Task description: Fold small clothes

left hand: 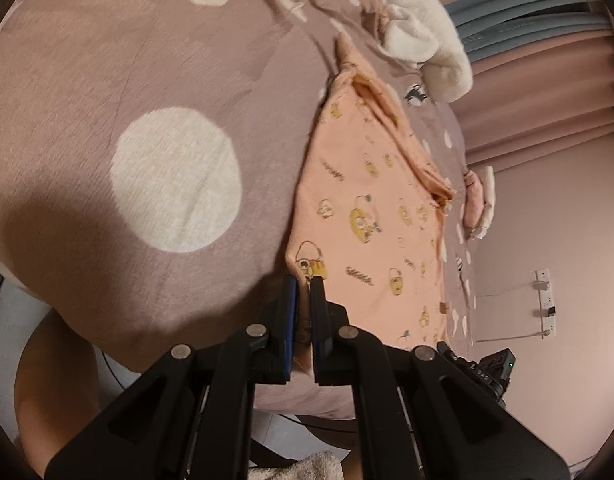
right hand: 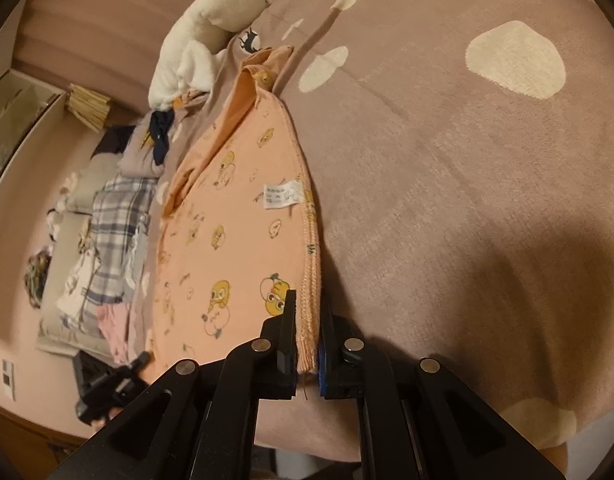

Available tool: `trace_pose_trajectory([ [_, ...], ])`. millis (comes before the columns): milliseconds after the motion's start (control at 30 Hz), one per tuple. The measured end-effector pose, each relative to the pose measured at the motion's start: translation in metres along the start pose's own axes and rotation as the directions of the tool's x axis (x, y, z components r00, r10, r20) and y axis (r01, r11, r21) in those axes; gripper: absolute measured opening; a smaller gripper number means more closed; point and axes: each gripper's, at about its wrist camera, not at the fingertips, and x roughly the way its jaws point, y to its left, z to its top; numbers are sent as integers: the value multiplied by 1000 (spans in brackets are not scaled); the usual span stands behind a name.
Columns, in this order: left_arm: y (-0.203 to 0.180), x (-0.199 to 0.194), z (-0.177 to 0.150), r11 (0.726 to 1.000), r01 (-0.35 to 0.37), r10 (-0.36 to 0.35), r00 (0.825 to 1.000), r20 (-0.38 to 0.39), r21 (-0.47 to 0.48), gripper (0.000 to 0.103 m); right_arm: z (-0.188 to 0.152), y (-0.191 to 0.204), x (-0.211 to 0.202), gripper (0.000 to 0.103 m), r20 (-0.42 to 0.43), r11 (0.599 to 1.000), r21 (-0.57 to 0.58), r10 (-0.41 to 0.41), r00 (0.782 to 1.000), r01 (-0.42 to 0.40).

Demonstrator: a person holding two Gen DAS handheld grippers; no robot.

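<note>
peach garment (left hand: 367, 216) | left claw (left hand: 303, 280) pinches its corner | right claw (right hand: 309, 300) clamps its hem

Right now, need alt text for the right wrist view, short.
The right gripper is shut on the stitched edge of a peach garment printed with yellow cartoon figures, white care label showing. It lies on a mauve bedspread with cream spots; a fluffy white item sits beyond.
</note>
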Motion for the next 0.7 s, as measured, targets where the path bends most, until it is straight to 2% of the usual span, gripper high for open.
trace_pose_trajectory([
  [133, 2, 5, 0, 1000, -27, 27, 999, -44, 3, 4, 1, -4, -3, 7, 4, 999, 9, -44, 999, 44],
  [300, -1, 4, -2, 1000, -1, 2, 999, -55, 11, 7, 0, -2, -3, 7, 2, 998, 1, -65, 998, 65],
  [433, -3, 8, -3, 1000, -11, 12, 997, -72, 12, 10, 1, -2, -2, 7, -2, 997, 4, -72, 997, 72],
  [700, -6, 5, -4, 999, -16, 18, 998, -55, 36, 7, -1, 3, -2, 7, 10, 994, -27, -105, 994, 105],
])
